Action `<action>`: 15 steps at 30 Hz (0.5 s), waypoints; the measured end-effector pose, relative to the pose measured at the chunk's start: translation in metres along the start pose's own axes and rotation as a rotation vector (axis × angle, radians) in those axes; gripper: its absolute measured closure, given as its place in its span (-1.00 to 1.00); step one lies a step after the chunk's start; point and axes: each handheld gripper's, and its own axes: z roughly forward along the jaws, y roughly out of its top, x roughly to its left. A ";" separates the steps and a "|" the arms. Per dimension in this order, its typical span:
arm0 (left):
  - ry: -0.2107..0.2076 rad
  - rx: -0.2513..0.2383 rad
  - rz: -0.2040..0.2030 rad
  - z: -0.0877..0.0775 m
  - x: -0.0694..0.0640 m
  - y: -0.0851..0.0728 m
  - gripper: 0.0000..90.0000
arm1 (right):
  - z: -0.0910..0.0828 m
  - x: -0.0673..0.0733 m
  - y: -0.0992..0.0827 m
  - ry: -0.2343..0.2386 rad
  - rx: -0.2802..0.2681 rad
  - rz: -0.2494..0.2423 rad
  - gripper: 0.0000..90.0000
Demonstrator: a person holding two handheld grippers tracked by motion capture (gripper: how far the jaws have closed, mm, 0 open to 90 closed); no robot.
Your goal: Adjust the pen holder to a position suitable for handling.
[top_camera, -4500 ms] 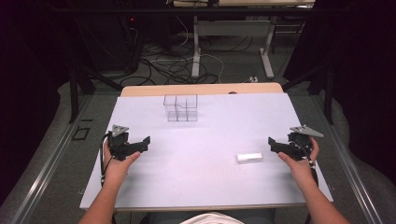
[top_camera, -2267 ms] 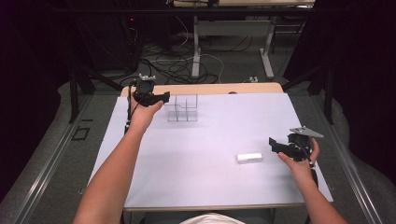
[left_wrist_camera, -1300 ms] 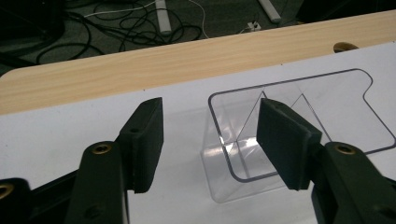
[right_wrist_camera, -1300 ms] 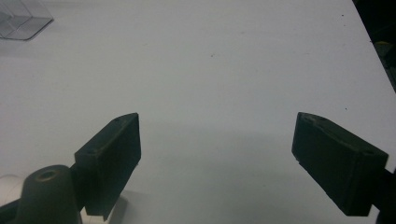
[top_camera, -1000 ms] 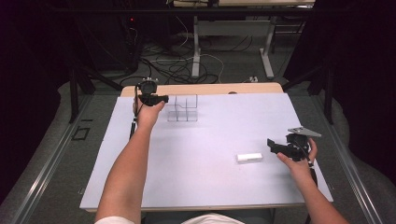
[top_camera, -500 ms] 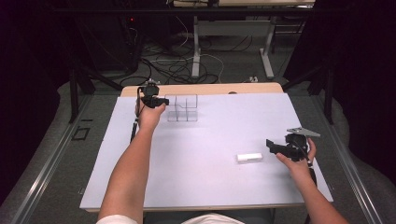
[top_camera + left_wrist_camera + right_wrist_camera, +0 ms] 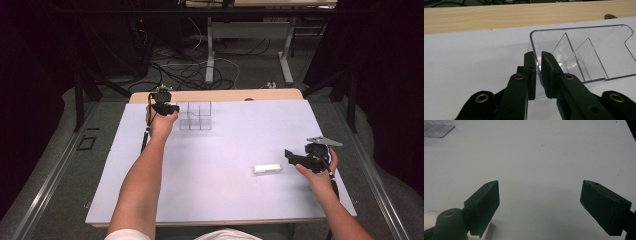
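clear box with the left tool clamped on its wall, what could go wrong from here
1. The left tool pinches only the thin near wall of the clear box, so the box may tilt or slip if lifted.
2. The box sits near the table's wooden far edge; a push could slide it off.
3. The white block lies beside the open right tool and could get bumped.

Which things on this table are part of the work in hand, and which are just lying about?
In play:
- clear plastic organizer, its near wall pinched between the jaws of the left gripper, which have just been closing
- white block, beside the open right gripper, not touched

Lying about:
- cables on the floor beyond the table
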 end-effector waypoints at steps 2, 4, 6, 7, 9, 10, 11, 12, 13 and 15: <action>-0.001 -0.004 -0.025 0.000 0.000 0.000 0.89 | 0.000 0.000 0.000 0.001 0.003 0.004 -0.66; -0.003 -0.001 -0.043 0.000 0.001 0.000 0.91 | 0.000 0.000 0.000 0.002 0.002 0.005 -0.66; 0.004 -0.005 -0.056 0.000 0.000 0.000 0.92 | 0.001 0.000 0.000 0.002 0.001 0.002 -0.66; 0.004 -0.005 -0.056 0.000 0.000 0.000 0.92 | 0.001 -0.001 0.000 0.002 0.002 0.003 -0.66; 0.005 -0.004 -0.074 0.000 0.000 0.001 0.92 | 0.001 0.000 0.000 0.003 0.004 0.007 -0.66; 0.004 0.002 -0.084 0.000 0.001 0.001 0.93 | 0.001 0.000 0.000 0.004 0.005 0.007 -0.66; 0.008 0.004 -0.100 0.000 0.000 0.001 0.94 | 0.001 -0.001 0.000 0.006 0.006 0.002 -0.66; 0.008 0.004 -0.104 -0.001 0.000 0.001 0.94 | 0.001 -0.001 0.000 0.006 0.006 0.002 -0.66; 0.009 0.005 -0.106 -0.001 0.000 0.001 0.95 | 0.001 -0.001 0.000 0.007 0.007 0.002 -0.66; 0.027 0.002 -0.104 -0.001 -0.002 0.001 0.95 | 0.002 -0.001 0.000 0.005 0.007 0.002 -0.66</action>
